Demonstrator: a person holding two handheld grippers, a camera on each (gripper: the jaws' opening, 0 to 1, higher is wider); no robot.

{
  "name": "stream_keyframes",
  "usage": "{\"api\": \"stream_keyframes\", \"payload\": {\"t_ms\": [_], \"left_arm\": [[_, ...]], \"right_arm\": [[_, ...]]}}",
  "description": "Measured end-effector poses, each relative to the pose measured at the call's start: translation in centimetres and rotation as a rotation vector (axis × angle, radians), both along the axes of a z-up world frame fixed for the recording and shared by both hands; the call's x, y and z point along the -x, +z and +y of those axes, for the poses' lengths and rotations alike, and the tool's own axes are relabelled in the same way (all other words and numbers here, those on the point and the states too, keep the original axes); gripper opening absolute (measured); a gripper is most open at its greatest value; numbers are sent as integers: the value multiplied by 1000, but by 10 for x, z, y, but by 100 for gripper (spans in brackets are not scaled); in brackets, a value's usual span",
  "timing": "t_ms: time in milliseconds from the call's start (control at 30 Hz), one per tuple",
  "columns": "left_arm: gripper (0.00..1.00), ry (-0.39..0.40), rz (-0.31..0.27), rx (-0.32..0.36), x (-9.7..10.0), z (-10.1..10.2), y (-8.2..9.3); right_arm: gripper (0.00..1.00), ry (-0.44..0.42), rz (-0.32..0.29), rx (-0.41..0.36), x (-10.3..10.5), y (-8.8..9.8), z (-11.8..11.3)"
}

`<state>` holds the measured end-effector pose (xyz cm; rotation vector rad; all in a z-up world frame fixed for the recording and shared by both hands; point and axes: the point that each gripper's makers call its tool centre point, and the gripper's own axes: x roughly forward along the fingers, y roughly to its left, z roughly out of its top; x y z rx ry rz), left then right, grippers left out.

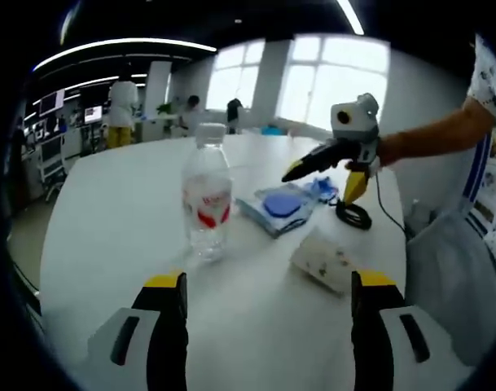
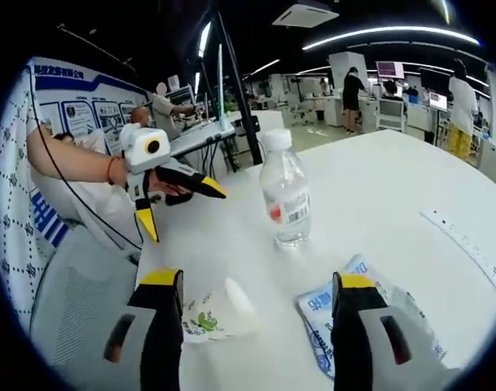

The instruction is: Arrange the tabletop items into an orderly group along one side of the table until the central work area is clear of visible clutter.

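- In the left gripper view the left gripper (image 1: 268, 326) sits nearest, jaws wide apart and holding nothing, pointed over bare table (image 1: 109, 212).
- Just beyond it a clear water bottle (image 1: 207, 195) stands upright with its white cap on, near the middle of the table. It looks tall and light, so a sideways brush from an open jaw could tip it and send it rolling.
- To its right lie a white tissue pack (image 1: 325, 259) and, farther off, a blue packet (image 1: 280, 205); a black cable coil (image 1: 353, 215) lies beyond them.
- The right gripper (image 1: 333, 175) hovers above the blue packet, jaws spread and empty. Soft wrapping may slide or crumple rather than lift.
- In the right gripper view both packets (image 2: 207, 314) (image 2: 325, 322) lie close under the jaws, the bottle (image 2: 285, 195) beyond; the two grippers could collide if both reach in.
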<state>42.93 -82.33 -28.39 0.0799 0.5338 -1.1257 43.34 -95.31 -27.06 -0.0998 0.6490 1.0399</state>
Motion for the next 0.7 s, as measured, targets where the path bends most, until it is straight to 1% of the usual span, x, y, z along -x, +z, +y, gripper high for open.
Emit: {"api": "stream_keyframes", "payload": {"t_ms": [267,467,700], "left_arm": [[79,7,8,-1,7,4,1],[78,15,8,-1,11,6,2],[76,25,15,-1,17,8,0]], "right_arm": [[72,64,23,26,6,-4,3],[69,104,54,43,11,-13,3],[65,153,75,48,17,-15,10]]}}
